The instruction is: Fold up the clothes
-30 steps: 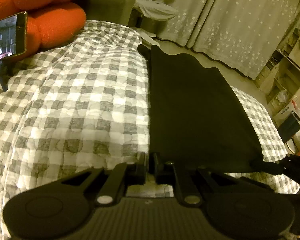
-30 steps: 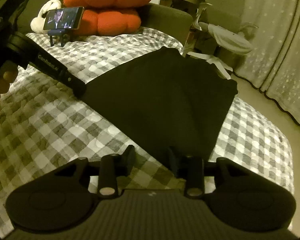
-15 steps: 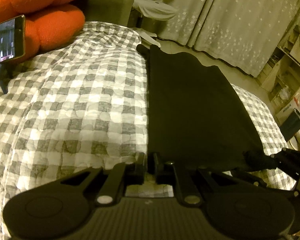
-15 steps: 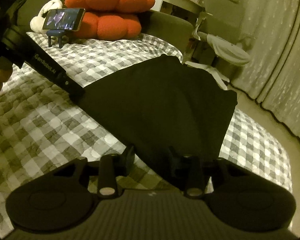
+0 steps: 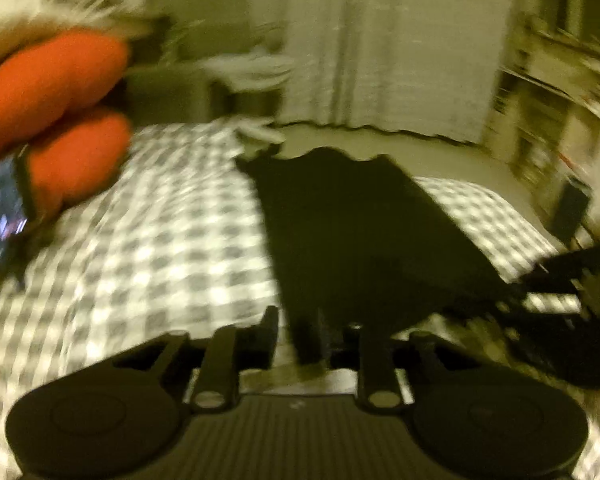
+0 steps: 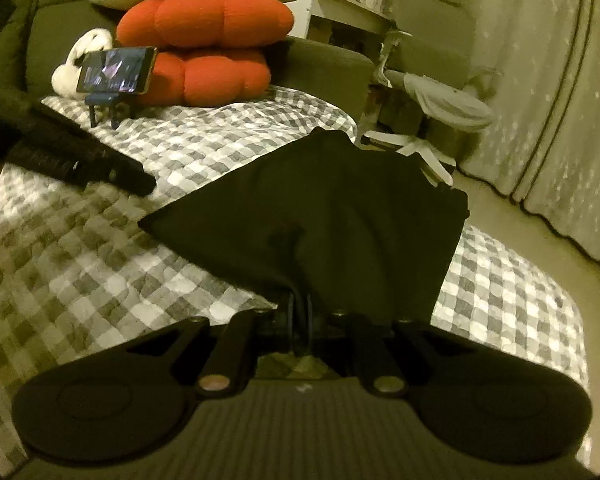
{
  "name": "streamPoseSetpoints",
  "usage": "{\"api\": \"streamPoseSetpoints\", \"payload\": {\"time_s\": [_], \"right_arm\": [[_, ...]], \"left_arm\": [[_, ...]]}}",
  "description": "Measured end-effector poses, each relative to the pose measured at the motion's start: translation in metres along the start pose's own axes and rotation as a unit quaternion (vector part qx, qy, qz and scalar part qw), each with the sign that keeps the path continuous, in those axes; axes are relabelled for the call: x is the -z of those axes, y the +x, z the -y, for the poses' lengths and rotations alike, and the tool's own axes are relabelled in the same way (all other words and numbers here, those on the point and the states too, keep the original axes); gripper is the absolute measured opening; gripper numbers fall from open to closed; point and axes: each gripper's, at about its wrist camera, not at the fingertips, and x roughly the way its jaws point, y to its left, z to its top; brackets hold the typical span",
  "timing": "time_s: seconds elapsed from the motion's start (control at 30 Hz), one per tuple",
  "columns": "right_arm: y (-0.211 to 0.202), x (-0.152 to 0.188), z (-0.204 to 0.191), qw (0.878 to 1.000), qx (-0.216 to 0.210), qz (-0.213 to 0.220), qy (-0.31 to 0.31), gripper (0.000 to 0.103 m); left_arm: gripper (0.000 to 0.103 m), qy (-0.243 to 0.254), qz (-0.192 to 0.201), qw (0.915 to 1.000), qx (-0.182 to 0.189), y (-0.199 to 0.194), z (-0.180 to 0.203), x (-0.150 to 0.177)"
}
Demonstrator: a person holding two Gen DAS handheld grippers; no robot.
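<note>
One checked quilt covers the bed ahead of both jaws. On it lies a black cloth, its near edge clamped by the right gripper. Left gripper gapes open beside the cloth's corner.

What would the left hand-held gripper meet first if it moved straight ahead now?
Probably the black cloth: its near edge lies just ahead of the open left hand-held gripper, on the checked bedcover. Blur makes depth uncertain.
</note>
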Motion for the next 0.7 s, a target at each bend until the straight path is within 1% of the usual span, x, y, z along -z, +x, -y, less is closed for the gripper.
{"api": "streamPoseSetpoints", "payload": {"time_s": [0.03,0.07,0.1,0.3,0.37,0.43,0.47,0.5,0.53,0.6,0.67,0.7], "right_arm": [[0.0,-0.001,0.001,1.0,-0.002,0.001,0.006,0.006],[0.0,-0.002,0.002,1.0,-0.003,0.001,0.012,0.006],[-0.001,-0.003,0.003,1.0,-0.004,0.003,0.016,0.006],[-0.003,-0.009,0.008,0.999,-0.009,0.009,0.042,0.006],[-0.004,-0.011,0.01,0.999,-0.01,0.012,0.05,0.005],[-0.004,-0.012,0.011,0.998,-0.012,0.013,0.055,0.005],[-0.005,-0.011,0.011,0.998,-0.012,0.013,0.056,0.005],[-0.005,-0.01,0.012,0.998,-0.015,0.013,0.056,0.005],[-0.005,-0.01,0.012,0.998,-0.017,0.012,0.056,0.005],[-0.005,-0.009,0.012,0.998,-0.021,0.01,0.052,0.005],[-0.004,-0.008,0.009,0.999,-0.024,0.008,0.038,0.006],[-0.003,-0.007,0.007,0.999,-0.025,0.007,0.029,0.008]], "left_arm": [[0.036,0.022,0.007,0.9997,-0.002,0.0,0.007,0.002],[0.043,0.042,0.015,0.999,-0.008,0.001,0.014,0.003],[0.046,0.059,0.023,0.9979,-0.012,0.003,0.02,0.006],[0.049,0.148,0.034,0.988,-0.028,0.023,0.05,0.013],[0.049,0.143,0.027,0.9889,-0.031,0.027,0.048,0.012],[0.041,0.133,0.019,0.9903,-0.034,0.031,0.044,0.01],[0.027,0.128,0.014,0.991,-0.035,0.033,0.042,0.009],[0.016,0.124,0.01,0.9916,-0.037,0.035,0.04,0.009],[0.015,0.119,0.006,0.9921,-0.038,0.037,0.038,0.008],[0.007,0.11,-0.003,0.9931,-0.041,0.041,0.034,0.006],[0.005,0.1,-0.011,0.9939,-0.044,0.045,0.03,0.005],[0.005,0.095,-0.011,0.9945,-0.043,0.044,0.029,0.004]]}}
